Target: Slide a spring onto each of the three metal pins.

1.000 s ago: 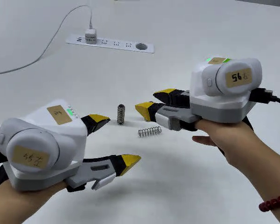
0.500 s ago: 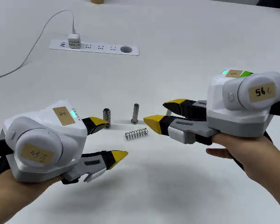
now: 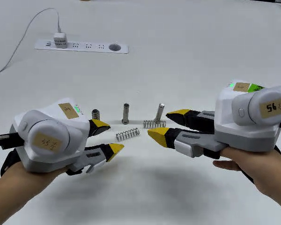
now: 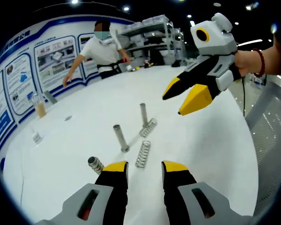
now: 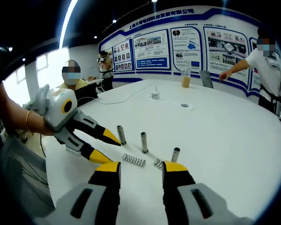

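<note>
Three metal pins stand in a row on the white table. The left pin [image 3: 95,114] [image 4: 95,164] [image 5: 121,134] wears a spring. The middle pin [image 3: 125,113] [image 4: 120,137] [image 5: 143,142] and the right pin [image 3: 159,112] [image 4: 144,115] [image 5: 175,154] are bare. One loose spring [image 3: 127,134] [image 4: 143,153] [image 5: 133,160] lies in front of the middle pin. A second spring [image 3: 154,123] [image 4: 150,127] [image 5: 158,163] lies at the right pin's foot. My left gripper [image 3: 111,137] [image 4: 144,166] is open, just left of the first spring. My right gripper [image 3: 161,124] [image 5: 140,166] is open, close to the second spring.
A white power strip [image 3: 82,46] with a plugged-in charger [image 3: 60,39] and its cable lies at the table's far side. People stand beyond the table in both gripper views, and a cup [image 5: 185,77] sits far back.
The right gripper has drawn back to the right, uncovering the two bare pins and the second spring. The left gripper has come closer to the pins. Both stay open.
</note>
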Demonstrator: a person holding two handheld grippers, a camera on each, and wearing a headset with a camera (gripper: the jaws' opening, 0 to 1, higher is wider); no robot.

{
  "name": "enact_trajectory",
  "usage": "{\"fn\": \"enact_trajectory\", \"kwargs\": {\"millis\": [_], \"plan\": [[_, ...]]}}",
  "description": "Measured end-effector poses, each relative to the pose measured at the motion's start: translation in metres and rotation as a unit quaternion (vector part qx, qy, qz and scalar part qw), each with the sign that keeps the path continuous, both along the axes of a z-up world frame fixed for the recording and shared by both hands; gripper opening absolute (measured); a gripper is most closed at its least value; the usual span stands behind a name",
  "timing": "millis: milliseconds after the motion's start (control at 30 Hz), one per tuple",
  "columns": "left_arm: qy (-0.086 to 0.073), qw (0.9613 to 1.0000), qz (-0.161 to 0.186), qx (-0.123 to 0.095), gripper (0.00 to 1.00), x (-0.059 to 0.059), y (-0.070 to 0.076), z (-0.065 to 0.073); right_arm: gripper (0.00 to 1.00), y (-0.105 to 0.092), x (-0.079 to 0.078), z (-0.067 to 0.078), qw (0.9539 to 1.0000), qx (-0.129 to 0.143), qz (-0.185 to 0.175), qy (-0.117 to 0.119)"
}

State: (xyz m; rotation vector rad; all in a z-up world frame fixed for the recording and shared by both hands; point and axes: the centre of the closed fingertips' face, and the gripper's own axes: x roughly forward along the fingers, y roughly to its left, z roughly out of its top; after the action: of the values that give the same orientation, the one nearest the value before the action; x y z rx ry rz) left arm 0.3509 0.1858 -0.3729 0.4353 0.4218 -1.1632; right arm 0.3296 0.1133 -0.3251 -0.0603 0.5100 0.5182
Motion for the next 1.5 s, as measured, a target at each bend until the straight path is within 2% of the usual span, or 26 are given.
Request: {"fn": "enact_trajectory", "kwargs": {"millis": [233, 367, 500, 567, 967, 1100, 1200, 1300, 1500], "plan": [[0.005, 0.9998, 0.0, 0.017, 0.25, 0.005, -0.007, -0.013, 0.36, -0.005, -0.004, -0.006, 1.0, -0.002, -0.005, 0.006], [0.013, 0.9998, 0.004, 0.014, 0.23, 0.008, -0.011, -0.016, 0.36, -0.007, -0.006, -0.009, 0.9999, 0.0, -0.011, 0.01], [0.011, 0.9995, 0.004, 0.031, 0.21, 0.012, -0.012, -0.023, 0.36, -0.008, -0.006, -0.01, 0.9998, 0.003, -0.016, 0.013], [0.014, 0.9994, 0.004, 0.033, 0.2, 0.012, -0.013, -0.025, 0.36, -0.008, -0.006, -0.01, 0.9997, 0.007, -0.019, 0.014], [0.024, 0.9994, 0.01, 0.022, 0.12, 0.014, -0.015, -0.026, 0.35, -0.005, -0.004, -0.012, 0.9994, 0.013, -0.028, 0.019], [0.037, 0.999, 0.017, 0.017, 0.11, 0.014, -0.014, -0.027, 0.35, -0.005, -0.005, -0.013, 0.9992, 0.016, -0.029, 0.022], [0.035, 0.9991, 0.013, 0.019, 0.1, 0.013, -0.013, -0.026, 0.36, -0.005, -0.006, -0.014, 0.9993, 0.012, -0.026, 0.023], [0.032, 0.9992, 0.011, 0.019, 0.1, 0.011, -0.011, -0.026, 0.36, -0.005, -0.005, -0.012, 0.9991, 0.02, -0.03, 0.024], [0.027, 0.9995, 0.015, -0.005, 0.1, 0.002, -0.009, -0.012, 0.35, -0.004, -0.003, -0.004, 0.998, 0.047, -0.038, 0.021]]}}
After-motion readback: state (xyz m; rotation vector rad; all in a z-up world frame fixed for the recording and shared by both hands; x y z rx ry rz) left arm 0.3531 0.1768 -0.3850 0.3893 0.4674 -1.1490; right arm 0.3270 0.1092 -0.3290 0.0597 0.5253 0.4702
